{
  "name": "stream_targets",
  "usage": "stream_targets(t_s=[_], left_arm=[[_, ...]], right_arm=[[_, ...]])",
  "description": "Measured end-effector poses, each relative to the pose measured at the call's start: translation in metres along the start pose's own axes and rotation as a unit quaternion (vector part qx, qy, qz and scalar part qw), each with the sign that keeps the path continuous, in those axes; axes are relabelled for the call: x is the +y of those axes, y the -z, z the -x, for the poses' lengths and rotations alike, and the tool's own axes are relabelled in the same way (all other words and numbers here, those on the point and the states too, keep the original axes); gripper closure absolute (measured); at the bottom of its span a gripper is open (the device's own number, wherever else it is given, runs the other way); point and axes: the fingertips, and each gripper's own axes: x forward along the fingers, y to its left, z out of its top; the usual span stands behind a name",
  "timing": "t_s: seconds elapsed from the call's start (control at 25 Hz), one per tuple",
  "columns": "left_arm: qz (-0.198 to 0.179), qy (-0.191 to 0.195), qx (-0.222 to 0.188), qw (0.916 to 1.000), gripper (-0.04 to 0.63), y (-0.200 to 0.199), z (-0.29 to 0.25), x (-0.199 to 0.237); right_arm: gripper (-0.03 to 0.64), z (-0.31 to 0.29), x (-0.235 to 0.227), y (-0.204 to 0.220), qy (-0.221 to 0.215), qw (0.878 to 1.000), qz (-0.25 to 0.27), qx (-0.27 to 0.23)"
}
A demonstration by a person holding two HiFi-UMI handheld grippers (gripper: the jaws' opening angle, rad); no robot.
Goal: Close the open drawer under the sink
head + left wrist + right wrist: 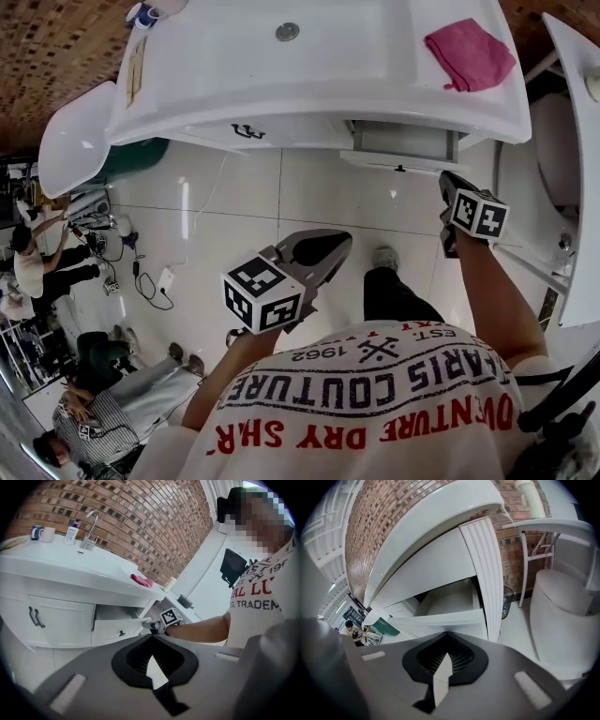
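Note:
The white drawer (398, 159) under the sink vanity (319, 84) stands pulled out, its inside showing in the right gripper view. My right gripper (448, 180) is shut and empty. Its tips (446, 633) are right at the upper edge of the drawer front (445, 620), near the drawer's right end. The left gripper view shows the same: the drawer (117, 629) with the right gripper (151, 626) at its corner. My left gripper (339, 240) hangs over the floor well back from the vanity. Its jaws (152, 637) are shut on nothing.
Left of the drawer is a closed cabinet door with a dark handle (248, 131). A pink cloth (469, 52) lies on the counter. A toilet (567, 616) stands close on the right. A green bin (141, 155), floor cables (150, 281) and seated people (37, 262) are at the left.

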Motion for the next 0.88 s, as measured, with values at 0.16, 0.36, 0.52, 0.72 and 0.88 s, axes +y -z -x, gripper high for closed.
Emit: stream_targets(t_s=[0.16,0.36,0.52,0.72,0.88], left_arm=[[0.006,-0.014,-0.006,0.9999,0.611,-0.005,0.007,0.013],[0.01,-0.027,-0.007,0.9996,0.611,-0.006,0.015,0.018],[0.01,-0.032,-0.006,0.9994,0.611,-0.003,0.017,0.019],[0.007,-0.034,-0.006,0.9994,0.611,0.003,0.019,0.02],[0.004,-0.029,-0.012,0.9995,0.611,0.006,0.021,0.014]], right_arm=[[0.611,-0.017,-0.006,-0.034,0.007,1.0,0.002,-0.017],[0.611,-0.031,-0.009,-0.064,0.007,0.999,-0.013,-0.033],[0.611,-0.039,-0.013,-0.079,0.012,0.999,-0.015,-0.035],[0.609,-0.042,-0.013,-0.079,0.007,0.999,-0.001,-0.035],[0.609,-0.029,0.003,-0.077,-0.014,0.999,0.033,-0.034]])
